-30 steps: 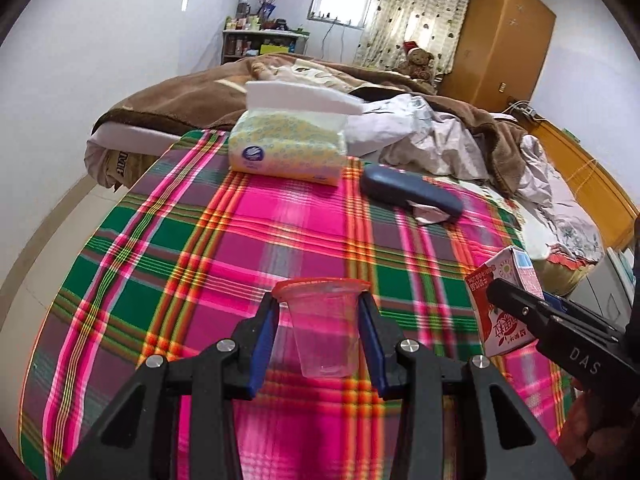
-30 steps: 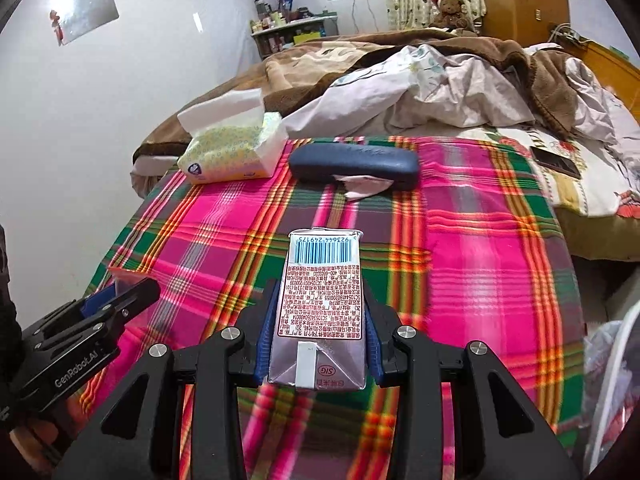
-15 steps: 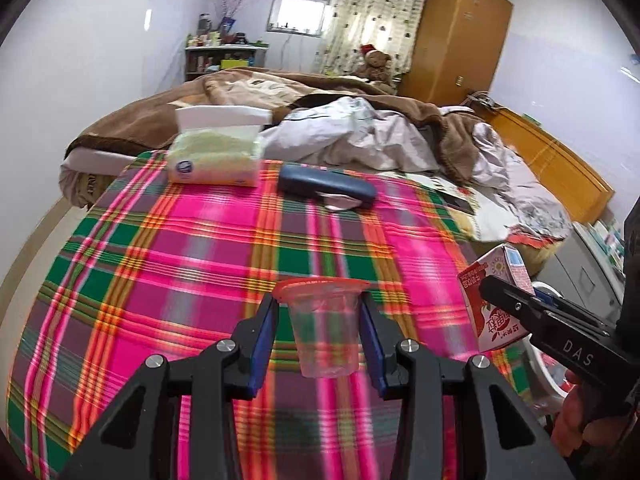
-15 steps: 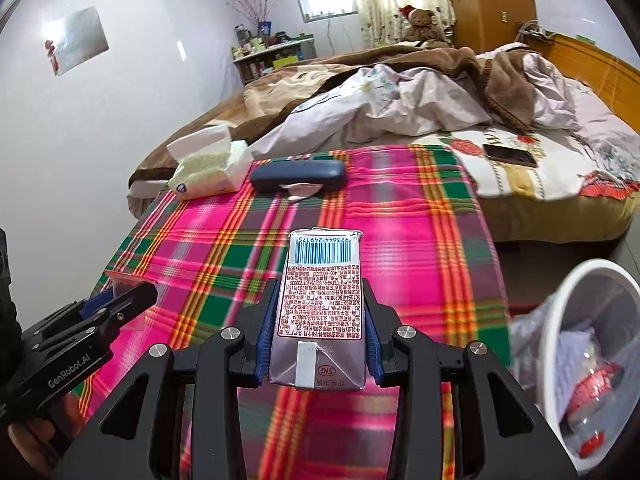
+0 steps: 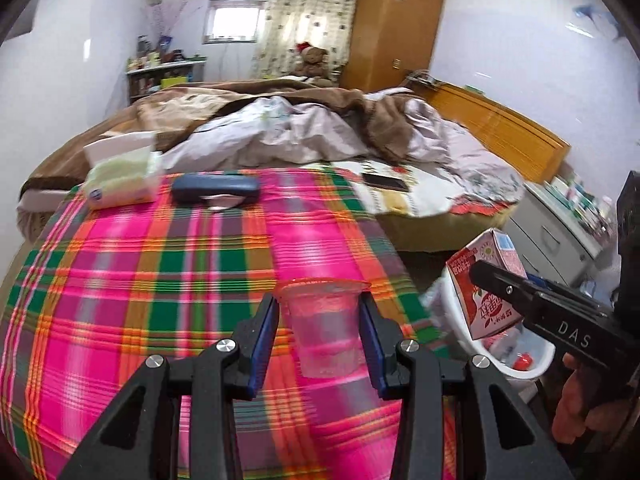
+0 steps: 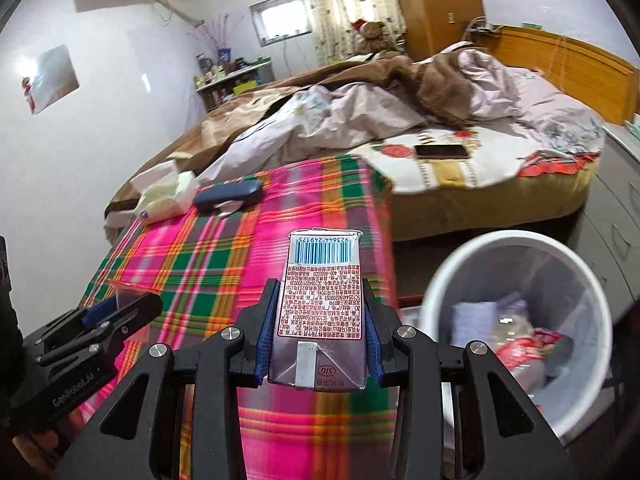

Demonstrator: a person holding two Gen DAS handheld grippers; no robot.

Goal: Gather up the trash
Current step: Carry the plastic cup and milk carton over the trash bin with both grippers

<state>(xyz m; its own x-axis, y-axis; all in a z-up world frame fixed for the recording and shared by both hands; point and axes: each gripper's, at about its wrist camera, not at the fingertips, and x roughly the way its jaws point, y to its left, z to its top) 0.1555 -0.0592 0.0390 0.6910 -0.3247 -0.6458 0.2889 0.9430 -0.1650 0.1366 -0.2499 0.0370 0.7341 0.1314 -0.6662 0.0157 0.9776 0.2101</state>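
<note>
Bedroom, plaid-covered table by unmade bed | both hands have swung rightward off the table; white wastebasket now fills right view, so drop looks imminent | right gripper clamps drink carton beside bin rim | left gripper clamps clear plastic cup over table edge

Pink-green plaid cloth, white bin, navy case
</note>
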